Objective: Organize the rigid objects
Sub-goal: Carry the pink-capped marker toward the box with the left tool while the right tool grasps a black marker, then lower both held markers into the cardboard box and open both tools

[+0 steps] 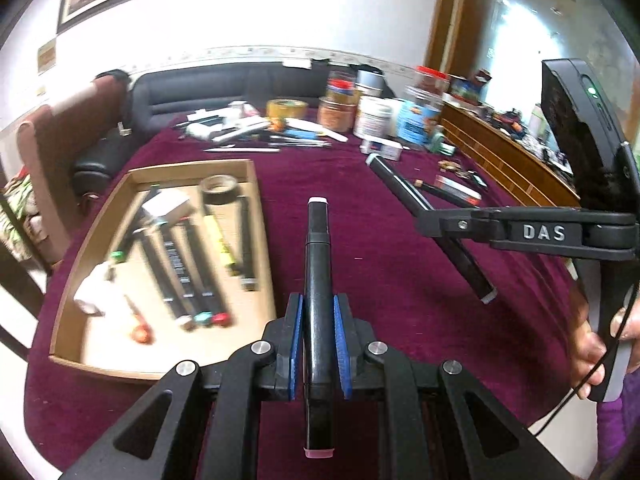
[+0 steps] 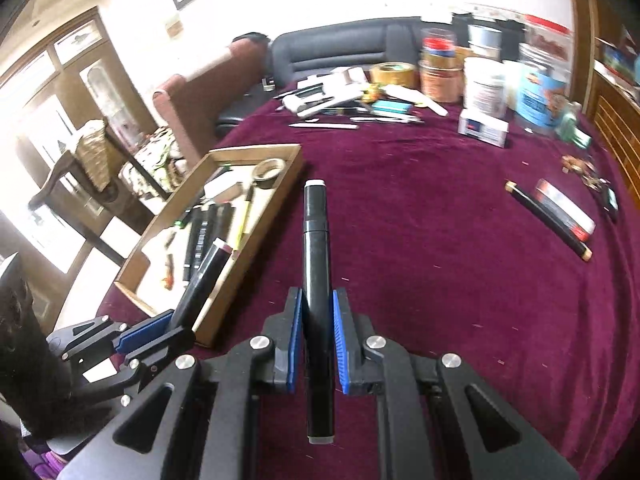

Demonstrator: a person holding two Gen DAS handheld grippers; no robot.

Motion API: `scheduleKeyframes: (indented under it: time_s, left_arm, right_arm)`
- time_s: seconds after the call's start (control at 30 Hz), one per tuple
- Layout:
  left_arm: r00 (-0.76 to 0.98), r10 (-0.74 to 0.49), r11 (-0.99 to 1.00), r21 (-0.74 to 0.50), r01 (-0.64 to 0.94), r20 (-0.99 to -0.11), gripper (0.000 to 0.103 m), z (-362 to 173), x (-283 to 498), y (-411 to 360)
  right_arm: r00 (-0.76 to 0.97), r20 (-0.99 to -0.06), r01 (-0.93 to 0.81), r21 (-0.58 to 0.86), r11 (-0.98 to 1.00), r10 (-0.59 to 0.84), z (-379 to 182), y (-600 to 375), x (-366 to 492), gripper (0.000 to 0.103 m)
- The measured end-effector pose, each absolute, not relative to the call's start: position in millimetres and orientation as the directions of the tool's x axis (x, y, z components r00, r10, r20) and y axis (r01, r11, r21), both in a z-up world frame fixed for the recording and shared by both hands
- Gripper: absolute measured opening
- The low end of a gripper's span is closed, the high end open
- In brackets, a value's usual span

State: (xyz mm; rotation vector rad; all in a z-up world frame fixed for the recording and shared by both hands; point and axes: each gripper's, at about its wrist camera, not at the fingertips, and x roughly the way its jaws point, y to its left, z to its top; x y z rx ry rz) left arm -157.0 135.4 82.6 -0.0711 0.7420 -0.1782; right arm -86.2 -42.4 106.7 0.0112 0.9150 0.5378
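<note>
My left gripper (image 1: 318, 298) is shut on a black marker (image 1: 317, 248) that points forward over the maroon tablecloth, just right of a shallow brown tray (image 1: 192, 166). The tray holds several black markers, a yellow pen and a roll of tape (image 1: 219, 189). In the right wrist view my right gripper (image 2: 318, 292) is shut on a second black marker (image 2: 315, 232), right of the tray (image 2: 256, 148). The left gripper (image 2: 176, 320) shows at lower left, its marker (image 2: 210, 272) slanting over the tray's near corner. The right gripper (image 1: 424, 220) and its marker (image 1: 400, 184) appear at right.
On the cloth at right lie a black marker (image 2: 544, 216) and a red-and-silver packet (image 2: 566, 208). Jars, tape rolls, pens and a small white box (image 2: 482, 128) crowd the far end. A dark sofa and a brown chair stand behind. A person's hand (image 1: 588, 352) grips the right handle.
</note>
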Motion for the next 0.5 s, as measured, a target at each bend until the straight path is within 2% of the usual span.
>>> scheduleKeyframes:
  time_s: [0.5]
  left_arm:
    - [0.759,-0.058,0.989,-0.143,-0.046,-0.649,0.015,99.6,-149.1,240.3]
  right_arm:
    - [0.433,-0.747,-0.515,0.254,0.818,0.505,117.0,27.2,-76.8,0.014]
